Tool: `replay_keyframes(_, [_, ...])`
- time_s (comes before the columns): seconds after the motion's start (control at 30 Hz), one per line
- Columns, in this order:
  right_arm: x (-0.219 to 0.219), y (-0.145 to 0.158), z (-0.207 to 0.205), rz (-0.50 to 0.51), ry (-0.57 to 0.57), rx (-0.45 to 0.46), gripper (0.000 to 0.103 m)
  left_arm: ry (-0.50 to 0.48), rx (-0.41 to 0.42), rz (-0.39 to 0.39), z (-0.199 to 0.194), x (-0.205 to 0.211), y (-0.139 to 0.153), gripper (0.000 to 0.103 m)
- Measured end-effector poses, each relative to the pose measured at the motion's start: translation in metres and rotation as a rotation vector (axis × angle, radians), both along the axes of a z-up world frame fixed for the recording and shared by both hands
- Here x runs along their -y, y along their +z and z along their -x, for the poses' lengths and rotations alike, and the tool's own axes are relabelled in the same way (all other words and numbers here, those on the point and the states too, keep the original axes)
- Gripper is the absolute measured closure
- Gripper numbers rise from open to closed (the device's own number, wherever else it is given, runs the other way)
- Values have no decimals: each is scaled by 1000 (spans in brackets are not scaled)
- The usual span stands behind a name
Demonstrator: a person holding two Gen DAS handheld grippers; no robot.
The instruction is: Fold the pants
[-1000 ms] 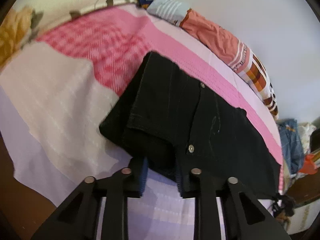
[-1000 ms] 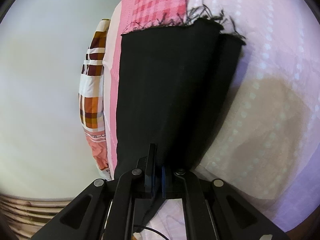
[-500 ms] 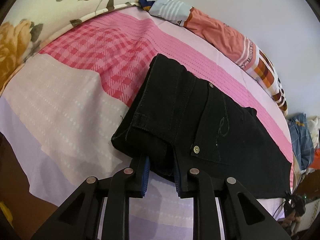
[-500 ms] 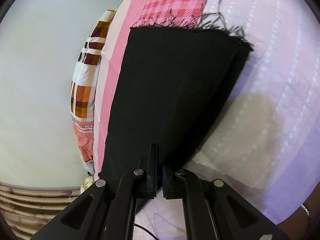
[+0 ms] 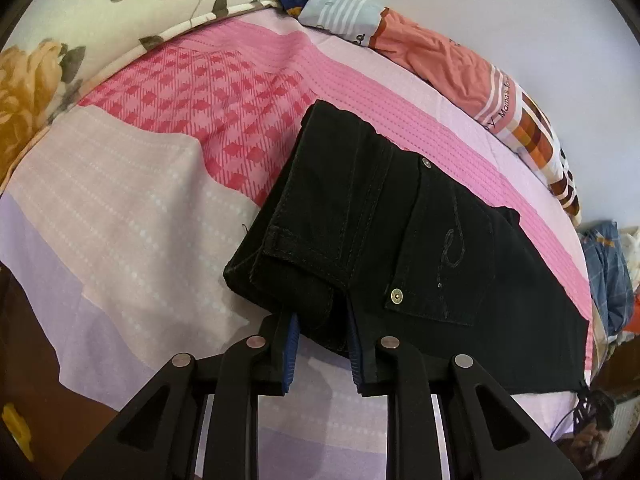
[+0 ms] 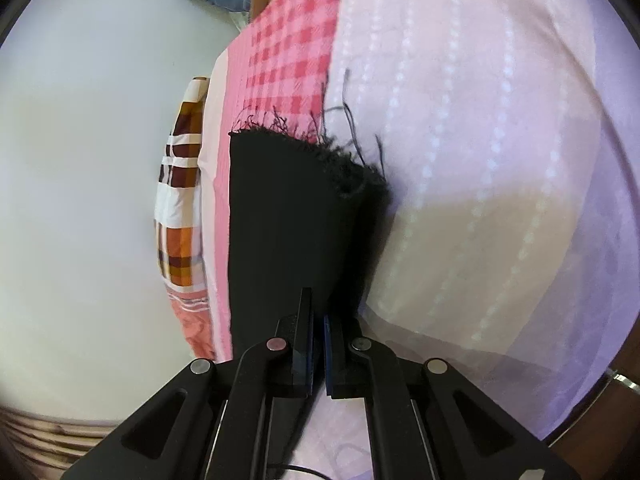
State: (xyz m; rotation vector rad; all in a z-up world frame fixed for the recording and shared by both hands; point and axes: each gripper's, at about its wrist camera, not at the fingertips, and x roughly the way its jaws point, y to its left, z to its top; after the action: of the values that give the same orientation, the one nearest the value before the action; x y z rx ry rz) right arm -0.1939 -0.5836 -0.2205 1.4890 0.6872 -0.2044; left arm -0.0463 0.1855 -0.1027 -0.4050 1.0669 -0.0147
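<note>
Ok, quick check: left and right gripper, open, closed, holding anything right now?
Left gripper: jaws partly open around the waistband of the black denim pants; firm grip cannot be told.
Right gripper: closed on the pants' leg fabric.

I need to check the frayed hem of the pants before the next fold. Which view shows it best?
The right wrist view: the frayed hem lies in full sight on the bedspread, loose threads showing. The left wrist view shows the pants mainly at waistband and pocket; the hem sits at its far lower-right edge, tiny.
</note>
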Motion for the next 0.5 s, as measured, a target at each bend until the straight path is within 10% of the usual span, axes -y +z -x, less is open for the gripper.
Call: replay_keyframes(0.5, [23,13,15,116,-36,-28,102,-10,1,16,3,2,-1,78])
